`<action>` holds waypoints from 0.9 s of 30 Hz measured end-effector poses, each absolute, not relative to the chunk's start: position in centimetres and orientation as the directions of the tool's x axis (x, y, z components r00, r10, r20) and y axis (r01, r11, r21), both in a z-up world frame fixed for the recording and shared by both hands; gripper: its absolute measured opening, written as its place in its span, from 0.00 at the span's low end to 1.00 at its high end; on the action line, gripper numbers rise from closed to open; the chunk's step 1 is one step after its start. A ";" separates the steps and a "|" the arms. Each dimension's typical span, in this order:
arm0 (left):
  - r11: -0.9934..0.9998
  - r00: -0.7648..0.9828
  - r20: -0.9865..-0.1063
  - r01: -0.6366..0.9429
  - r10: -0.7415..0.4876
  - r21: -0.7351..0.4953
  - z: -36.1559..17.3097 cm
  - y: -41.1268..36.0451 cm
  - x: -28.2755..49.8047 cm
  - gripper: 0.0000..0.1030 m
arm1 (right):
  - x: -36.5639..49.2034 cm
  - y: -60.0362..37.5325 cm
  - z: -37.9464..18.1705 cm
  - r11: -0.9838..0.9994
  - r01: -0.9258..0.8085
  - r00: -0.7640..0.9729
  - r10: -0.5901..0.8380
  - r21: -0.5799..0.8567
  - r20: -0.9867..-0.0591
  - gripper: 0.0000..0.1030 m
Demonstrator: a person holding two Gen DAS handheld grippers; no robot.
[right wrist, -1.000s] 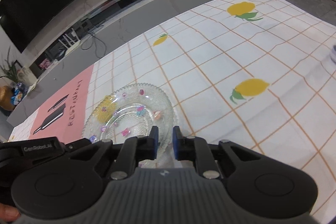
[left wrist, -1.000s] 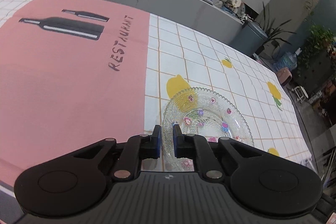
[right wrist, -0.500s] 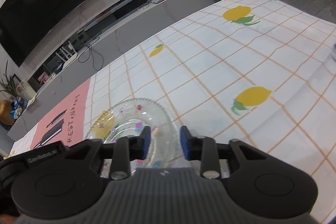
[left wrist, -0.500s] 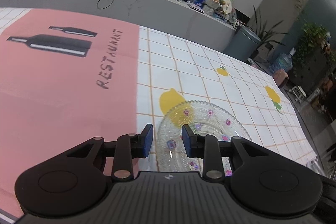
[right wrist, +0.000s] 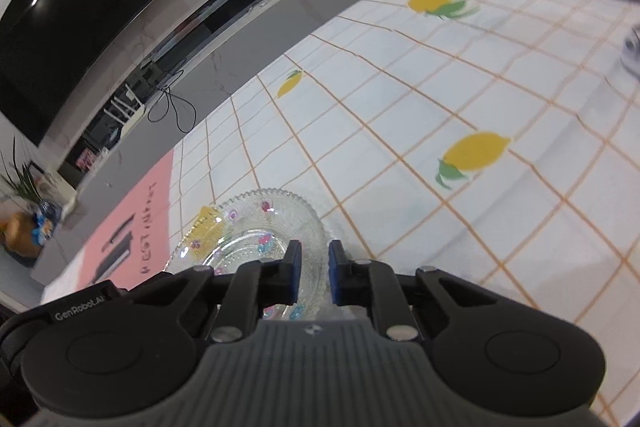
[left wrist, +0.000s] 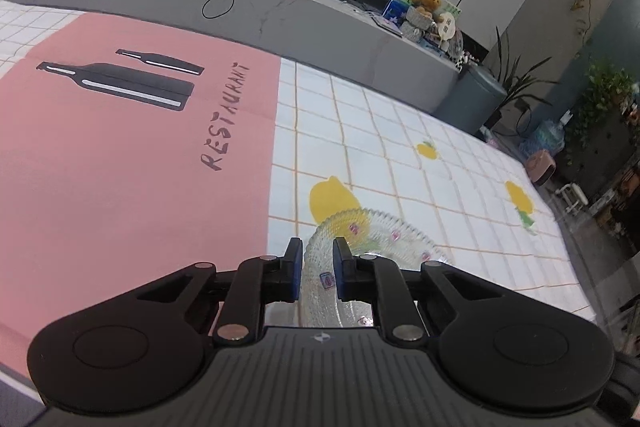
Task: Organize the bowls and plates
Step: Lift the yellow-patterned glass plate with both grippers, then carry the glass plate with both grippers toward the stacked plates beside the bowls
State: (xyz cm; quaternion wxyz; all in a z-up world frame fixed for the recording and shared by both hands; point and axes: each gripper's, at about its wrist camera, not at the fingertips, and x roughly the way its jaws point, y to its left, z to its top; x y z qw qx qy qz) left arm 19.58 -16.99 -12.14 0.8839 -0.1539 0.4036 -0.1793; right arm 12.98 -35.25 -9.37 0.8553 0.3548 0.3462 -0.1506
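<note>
Behind the desk [left wrist: 360,131] ran a long grey ledge [left wrist: 280,15] under a dark screen [right wrist: 60,15]. On the desk's lemon-print cloth [right wrist: 400,147], just beside its pink panel [left wrist: 120,167], lay a clear glass plate [right wrist: 256,223] with small coloured flowers. The left tool [left wrist: 316,269] stood over the plate's rim nearest the panel, released, its blue pads parted with the rim between them. The right tool [right wrist: 314,273] stood over the rim farthest from the panel, likewise released, pads apart and gripping nothing.

We see a long grey marble-look counter [left wrist: 304,23] under a large black wall screen [right wrist: 68,27], beside a round grey-blue bin [left wrist: 472,99].
</note>
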 end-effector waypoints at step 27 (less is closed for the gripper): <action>0.854 0.622 -0.632 0.122 -0.463 -0.506 -9.3 -11.1 11.4 0.16 | 3.3 -32.2 -5.1 0.570 0.452 0.793 0.095 0.686 -0.601 0.11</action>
